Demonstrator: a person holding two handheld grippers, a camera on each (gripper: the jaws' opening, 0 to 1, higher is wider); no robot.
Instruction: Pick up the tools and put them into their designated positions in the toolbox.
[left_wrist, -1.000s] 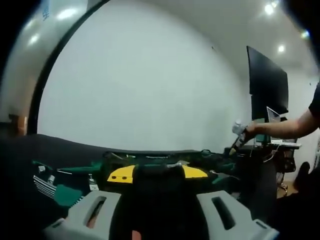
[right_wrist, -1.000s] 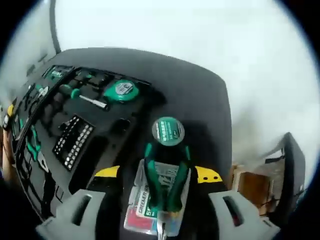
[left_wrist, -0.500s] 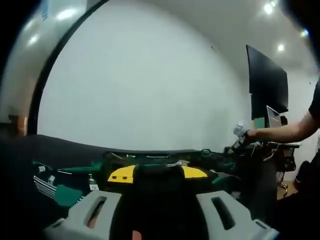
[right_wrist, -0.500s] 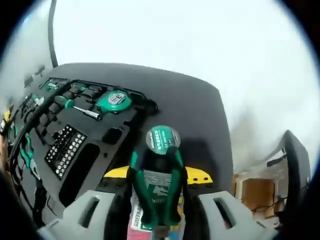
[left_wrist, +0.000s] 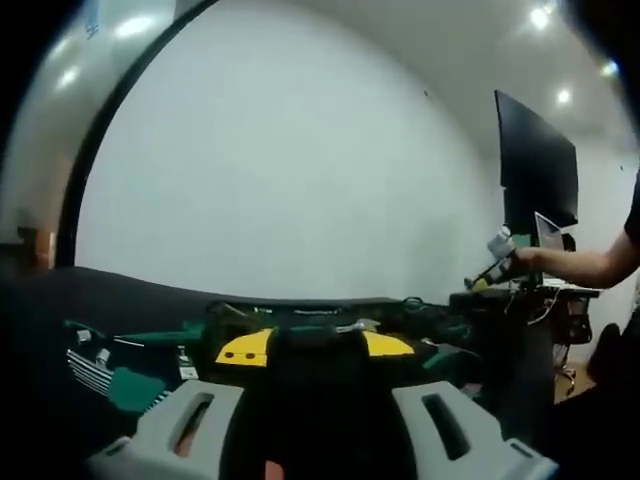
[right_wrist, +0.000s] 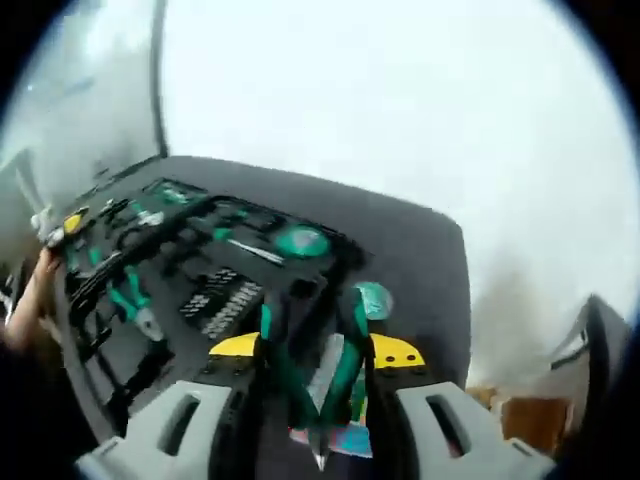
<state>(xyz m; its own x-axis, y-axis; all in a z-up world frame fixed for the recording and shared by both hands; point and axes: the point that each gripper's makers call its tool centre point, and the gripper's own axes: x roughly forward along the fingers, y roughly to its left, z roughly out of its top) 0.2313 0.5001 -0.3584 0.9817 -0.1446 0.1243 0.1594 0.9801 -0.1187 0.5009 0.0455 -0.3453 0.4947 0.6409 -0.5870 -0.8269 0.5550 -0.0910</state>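
While right gripper (right_wrist: 312, 415) pinches green-handled pliers (right_wrist: 310, 375) | left gripper (left_wrist: 315, 420) spread | toolbox (right_wrist: 190, 290) beyond

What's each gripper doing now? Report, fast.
Left gripper: open, holding nothing.
Right gripper: shut on green-handled pliers.

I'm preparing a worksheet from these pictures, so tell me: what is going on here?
A person is packing tools into an open toolbox on a dark table. The right gripper is shut on green-handled pliers, carried in their packaging, lifted above the table beside the toolbox. A tape measure and a bit set already sit in the tray. The left gripper is open and holds nothing, low over the table.
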